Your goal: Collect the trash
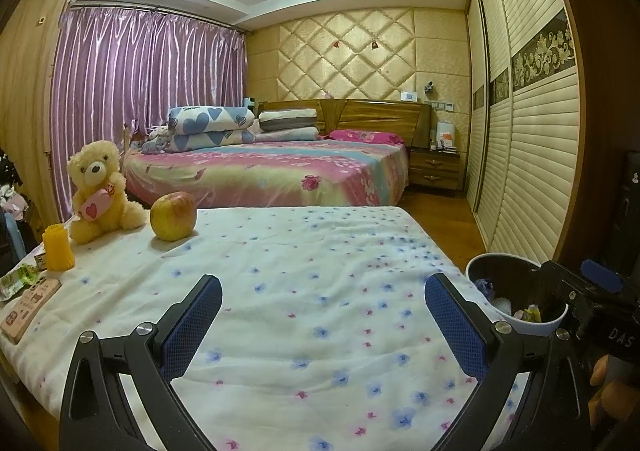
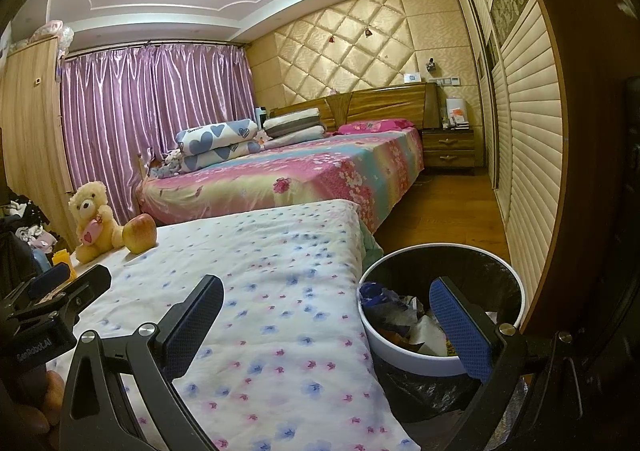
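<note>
A white bin with a black liner (image 2: pixel 440 361) stands on the floor at the right edge of the flowered table cover (image 2: pixel 260 271); crumpled paper and wrappers (image 2: pixel 420 327) lie inside. It also shows in the left wrist view (image 1: pixel 532 325). My right gripper (image 2: pixel 326 295) is open and empty, its right finger over the bin's rim. My left gripper (image 1: pixel 324 293) is open and empty above the cover (image 1: pixel 300 291). A green wrapper (image 1: pixel 16 283) lies at the cover's far left edge.
A teddy bear (image 1: pixel 98 191), an apple (image 1: pixel 173 221), a yellow cup (image 1: pixel 58 253) and a pink box (image 1: pixel 28 309) sit along the cover's left side. A bed (image 1: pixel 272 171) is behind. A wardrobe (image 1: pixel 524 131) lines the right wall.
</note>
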A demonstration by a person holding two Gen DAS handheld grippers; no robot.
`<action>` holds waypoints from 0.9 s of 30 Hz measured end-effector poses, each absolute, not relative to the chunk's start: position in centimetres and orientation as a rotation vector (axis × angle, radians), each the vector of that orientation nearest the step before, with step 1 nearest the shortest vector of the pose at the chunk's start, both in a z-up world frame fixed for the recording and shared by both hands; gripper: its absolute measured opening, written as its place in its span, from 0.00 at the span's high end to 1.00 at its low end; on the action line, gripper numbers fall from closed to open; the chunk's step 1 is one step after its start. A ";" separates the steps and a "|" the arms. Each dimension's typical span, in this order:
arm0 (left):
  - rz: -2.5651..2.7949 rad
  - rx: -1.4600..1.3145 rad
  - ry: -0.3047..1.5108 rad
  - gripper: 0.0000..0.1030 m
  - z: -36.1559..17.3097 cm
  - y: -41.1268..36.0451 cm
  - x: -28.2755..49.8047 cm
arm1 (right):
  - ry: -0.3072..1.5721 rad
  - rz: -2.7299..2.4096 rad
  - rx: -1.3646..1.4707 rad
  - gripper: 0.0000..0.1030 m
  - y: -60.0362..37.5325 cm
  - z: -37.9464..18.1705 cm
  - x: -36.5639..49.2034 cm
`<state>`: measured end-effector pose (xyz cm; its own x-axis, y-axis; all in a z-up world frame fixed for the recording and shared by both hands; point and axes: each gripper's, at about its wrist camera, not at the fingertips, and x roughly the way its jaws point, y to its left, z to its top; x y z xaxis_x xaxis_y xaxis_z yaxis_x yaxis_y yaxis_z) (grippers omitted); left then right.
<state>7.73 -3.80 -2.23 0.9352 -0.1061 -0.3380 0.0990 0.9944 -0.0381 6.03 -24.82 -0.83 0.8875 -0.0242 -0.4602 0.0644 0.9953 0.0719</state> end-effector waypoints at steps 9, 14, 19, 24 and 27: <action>-0.106 -0.022 0.348 0.01 -2.2 -3.7 7.7 | 0.476 -0.041 0.088 0.00 -24.5 -0.8 6.1; -0.107 -0.022 0.350 0.01 -2.2 -3.6 7.8 | 0.477 -0.041 0.090 0.00 -24.5 -0.8 6.1; -0.107 -0.023 0.351 0.01 -2.2 -3.6 7.9 | 0.477 -0.041 0.089 0.00 -24.5 -0.8 6.1; -0.107 -0.022 0.350 0.01 -2.2 -3.6 7.8 | 0.477 -0.040 0.091 0.00 -24.5 -0.8 6.1; -0.109 -0.023 0.350 0.01 -2.2 -3.6 7.8 | 0.477 -0.040 0.090 0.00 -24.5 -0.8 6.1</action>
<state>7.84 -3.61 -2.22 0.9336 -0.1101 -0.3410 0.1021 0.9939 -0.0414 6.11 -24.53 -0.81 0.8877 -0.0176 -0.4601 0.0596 0.9953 0.0768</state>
